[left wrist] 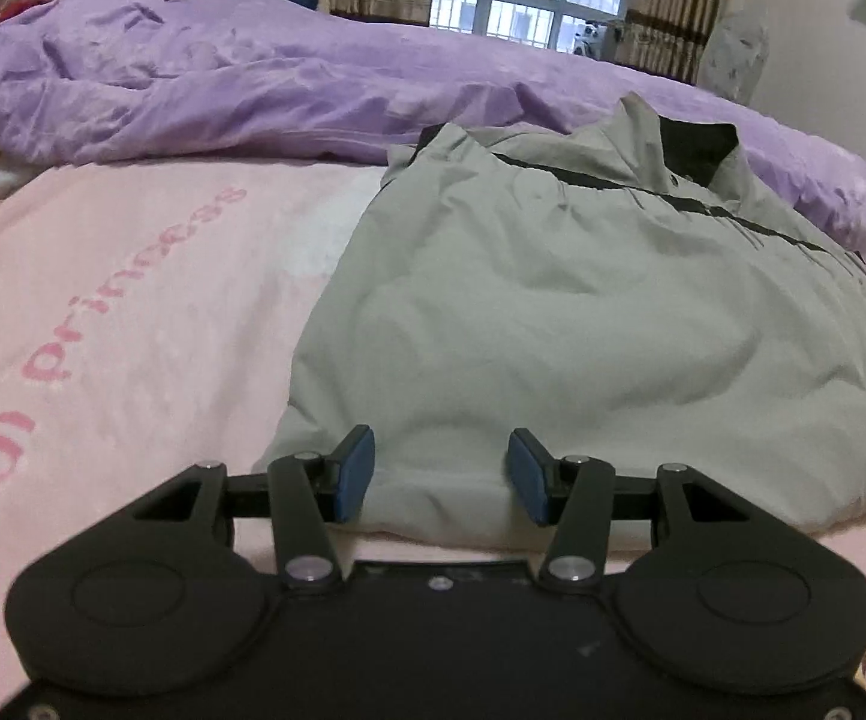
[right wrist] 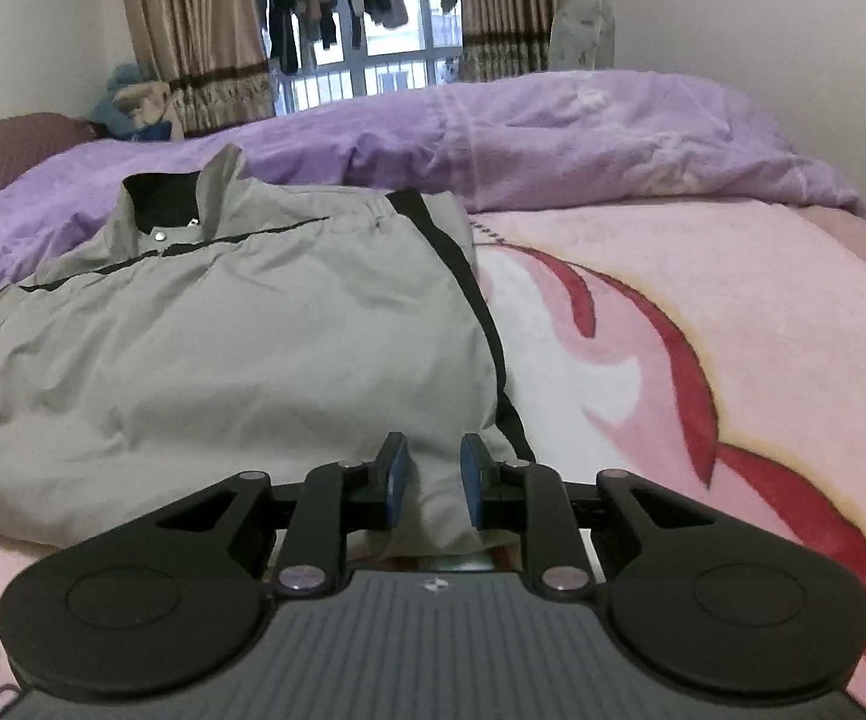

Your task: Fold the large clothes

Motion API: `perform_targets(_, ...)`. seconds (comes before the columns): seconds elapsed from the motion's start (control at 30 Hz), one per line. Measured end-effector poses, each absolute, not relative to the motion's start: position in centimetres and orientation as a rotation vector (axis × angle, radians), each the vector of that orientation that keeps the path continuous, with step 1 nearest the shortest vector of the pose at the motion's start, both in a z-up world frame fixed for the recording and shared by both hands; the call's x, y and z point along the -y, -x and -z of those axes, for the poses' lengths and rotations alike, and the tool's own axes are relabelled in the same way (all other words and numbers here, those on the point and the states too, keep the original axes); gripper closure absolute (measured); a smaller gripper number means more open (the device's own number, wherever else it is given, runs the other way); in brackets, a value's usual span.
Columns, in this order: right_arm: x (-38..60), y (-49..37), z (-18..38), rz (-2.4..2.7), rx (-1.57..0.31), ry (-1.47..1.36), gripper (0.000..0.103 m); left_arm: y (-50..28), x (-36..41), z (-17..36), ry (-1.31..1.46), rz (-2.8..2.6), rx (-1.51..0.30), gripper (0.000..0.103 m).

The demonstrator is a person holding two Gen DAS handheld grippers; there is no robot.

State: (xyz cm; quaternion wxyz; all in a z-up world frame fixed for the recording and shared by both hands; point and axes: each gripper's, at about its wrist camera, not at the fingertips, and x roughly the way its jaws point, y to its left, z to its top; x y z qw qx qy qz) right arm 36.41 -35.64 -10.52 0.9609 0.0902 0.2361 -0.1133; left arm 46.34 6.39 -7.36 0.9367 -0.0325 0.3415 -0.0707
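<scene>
Left wrist view: the left gripper [left wrist: 440,474] stands spread at the near hem of the grey jacket [left wrist: 553,324], which lies on the pink blanket [left wrist: 133,300]. Right wrist view: the right gripper [right wrist: 433,480] brackets the hem's other corner [right wrist: 439,504], jaws narrow; whether they pinch is unclear. Next, both should clamp, then lift the hem towards the collar [right wrist: 163,204].

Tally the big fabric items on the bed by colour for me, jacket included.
Grey: 1, the jacket
Purple: 1, the duvet
Pink: 1, the blanket under the jacket
Total: 3
</scene>
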Motion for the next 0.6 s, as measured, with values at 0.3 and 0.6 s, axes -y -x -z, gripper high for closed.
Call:
perform_targets(0.3, 31.6, -36.5, 6.3, 0.198, -0.453, -0.261, 0.077, -46.7, -6.7, 6.5, 0.103, 0.128, -0.726, 0.052)
perform_targets(0.6, 18.4, -39.6, 5.8, -0.076, -0.464, -0.130, 0.077, -41.9, -9.5, 4.9, 0.319, 0.116, -0.698, 0.052)
